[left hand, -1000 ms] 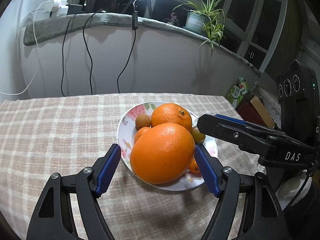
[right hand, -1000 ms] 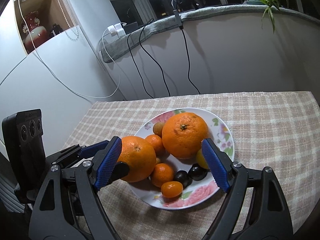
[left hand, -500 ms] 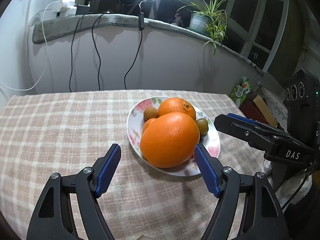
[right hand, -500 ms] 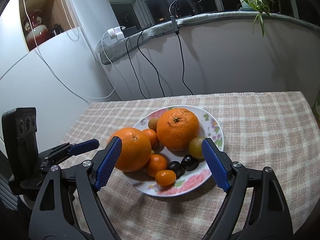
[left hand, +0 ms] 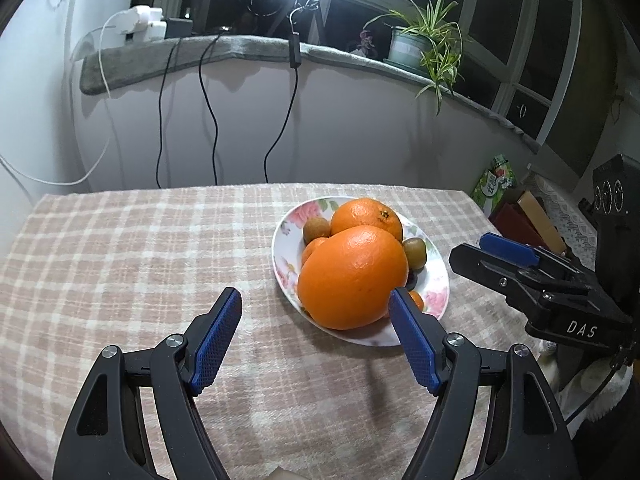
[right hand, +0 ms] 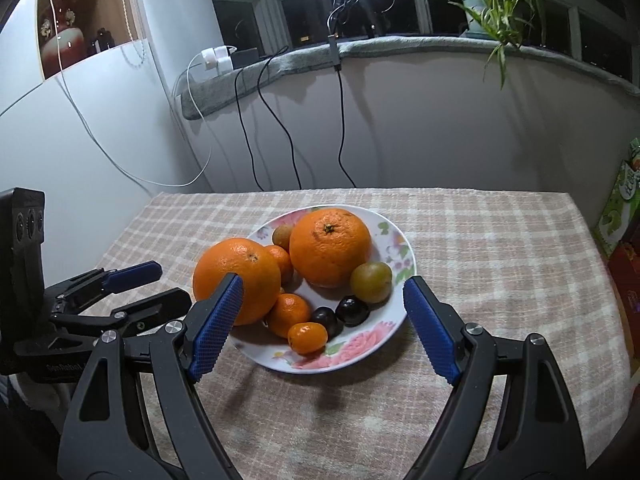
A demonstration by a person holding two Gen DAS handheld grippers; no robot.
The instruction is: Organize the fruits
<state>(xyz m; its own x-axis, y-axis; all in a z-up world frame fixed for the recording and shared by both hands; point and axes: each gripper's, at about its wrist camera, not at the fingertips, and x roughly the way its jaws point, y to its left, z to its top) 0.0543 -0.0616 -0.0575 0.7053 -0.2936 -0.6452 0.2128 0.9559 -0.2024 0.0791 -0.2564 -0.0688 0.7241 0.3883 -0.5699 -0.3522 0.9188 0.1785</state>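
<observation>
A floral plate (left hand: 434, 280) (right hand: 400, 264) on the checked tablecloth holds two big oranges (left hand: 352, 276) (right hand: 330, 246), small mandarins (right hand: 307, 337), two dark plums (right hand: 352, 311), a green plum (right hand: 371, 277) and a brown longan (left hand: 316, 229). My left gripper (left hand: 314, 340) is open and empty, drawn back to the near left of the plate; it also shows in the right wrist view (right hand: 132, 284). My right gripper (right hand: 320, 330) is open and empty in front of the plate; it also shows in the left wrist view (left hand: 504, 258).
The checked tablecloth (left hand: 140, 260) covers the table. Cables (left hand: 208, 112) hang down the wall behind it. A potted plant (left hand: 424, 48) stands on the ledge. Boxes (left hand: 520, 216) sit off the table's right edge.
Both grippers have pulled back and up from the plate, so it looks smaller and farther. The left one released the near big orange, which stays on the plate.
</observation>
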